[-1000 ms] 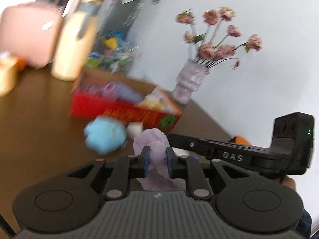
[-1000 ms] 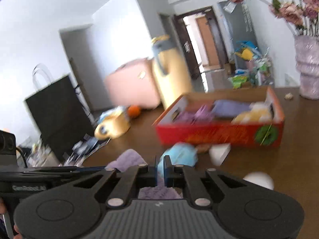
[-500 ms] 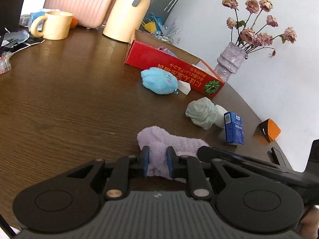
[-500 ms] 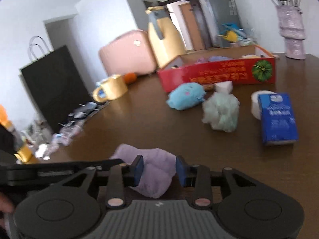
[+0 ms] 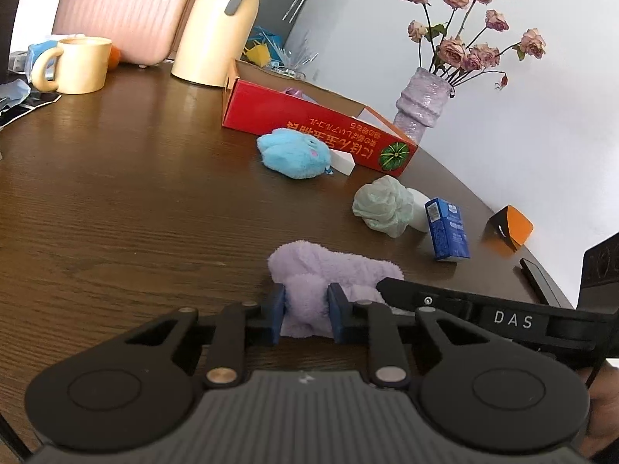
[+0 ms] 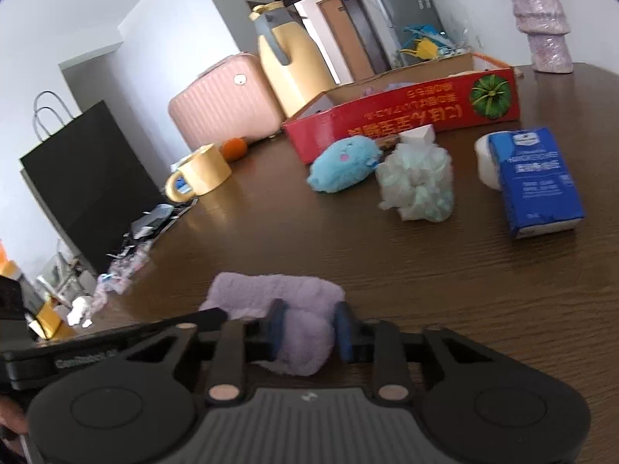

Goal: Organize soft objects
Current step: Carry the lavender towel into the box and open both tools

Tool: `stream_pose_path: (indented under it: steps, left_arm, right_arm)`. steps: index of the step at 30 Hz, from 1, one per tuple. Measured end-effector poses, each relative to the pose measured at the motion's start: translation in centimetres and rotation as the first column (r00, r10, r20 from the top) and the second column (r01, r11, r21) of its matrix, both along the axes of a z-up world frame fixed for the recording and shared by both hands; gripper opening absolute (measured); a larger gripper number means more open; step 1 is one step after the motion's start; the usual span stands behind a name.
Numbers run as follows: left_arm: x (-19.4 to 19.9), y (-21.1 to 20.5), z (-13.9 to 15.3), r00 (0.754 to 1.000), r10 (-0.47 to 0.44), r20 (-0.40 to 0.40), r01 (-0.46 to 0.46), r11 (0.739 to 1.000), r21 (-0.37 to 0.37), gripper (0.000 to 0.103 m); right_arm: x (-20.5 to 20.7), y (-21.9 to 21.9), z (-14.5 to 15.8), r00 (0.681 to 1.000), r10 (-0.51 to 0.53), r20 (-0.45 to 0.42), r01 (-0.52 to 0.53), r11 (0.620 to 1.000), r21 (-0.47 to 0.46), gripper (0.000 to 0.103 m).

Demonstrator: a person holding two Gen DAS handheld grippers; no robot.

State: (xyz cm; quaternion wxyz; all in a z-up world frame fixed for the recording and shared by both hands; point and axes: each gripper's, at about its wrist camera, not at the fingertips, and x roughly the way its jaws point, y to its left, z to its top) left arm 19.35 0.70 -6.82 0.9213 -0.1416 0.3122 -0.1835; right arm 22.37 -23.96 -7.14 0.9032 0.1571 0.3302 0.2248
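A second ago the lilac towel [image 5: 329,266] hung in the air; now it lies on the table [image 5: 116,201], the left gripper [image 5: 305,311] and right gripper [image 6: 309,328] both closing on it, pads pressing its fleece

On the table [image 5: 116,193]: one lilac towel [image 5: 332,270], one blue plush toy [image 5: 296,153], one pale green mesh puff [image 5: 381,205]. One red box [image 5: 309,127], one blue carton [image 5: 447,230], one mug [image 5: 79,63], one flask [image 5: 216,27], one vase [image 5: 419,104].

Lilac fluffy cloth [image 5: 329,270]; beyond it sky-blue plush [image 5: 294,153], pale-green pouf [image 5: 381,205], red box [image 5: 309,131] with orange lettering
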Motion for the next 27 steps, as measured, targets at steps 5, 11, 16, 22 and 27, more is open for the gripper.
stream_pose_path:
  steps: [5,11,16,22,27]
  left_arm:
    - [0.2,0.1,0.5,1.0,-0.015,-0.003,0.015,0.999,-0.033,0.018]
    - [2.9,-1.1,6.5,0.977,-0.088,0.192,0.096,0.995,-0.036,0.017]
    - [12.6,-1.9,12.7,0.972,-0.071,0.222,0.077,0.997,-0.019,0.017]
    - [25.6,-3.0,11.7,0.993,0.004,0.116,-0.009,0.999,0.043,0.017]
    - [30.5,-3.5,6.9,1.0,0.005,0.009,-0.006,0.994,0.112,0.023]
  right_arm:
    - [0.2,0.3,0.7,1.0,0.0,0.01,0.0,1.0,-0.015,0.018]
    - [3.6,-0.3,6.5,0.983,-0.004,0.185,0.008,1.0,-0.019,0.018]
    - [13.9,-0.7,12.9,0.972,-0.006,0.234,0.017,0.999,-0.044,0.018]
    - [28.2,1.0,12.6,0.995,0.038,0.097,-0.023,0.988,-0.153,0.018]
    - [34.3,2.7,7.4,0.995,0.054,-0.08,-0.069,0.979,-0.194,0.021]
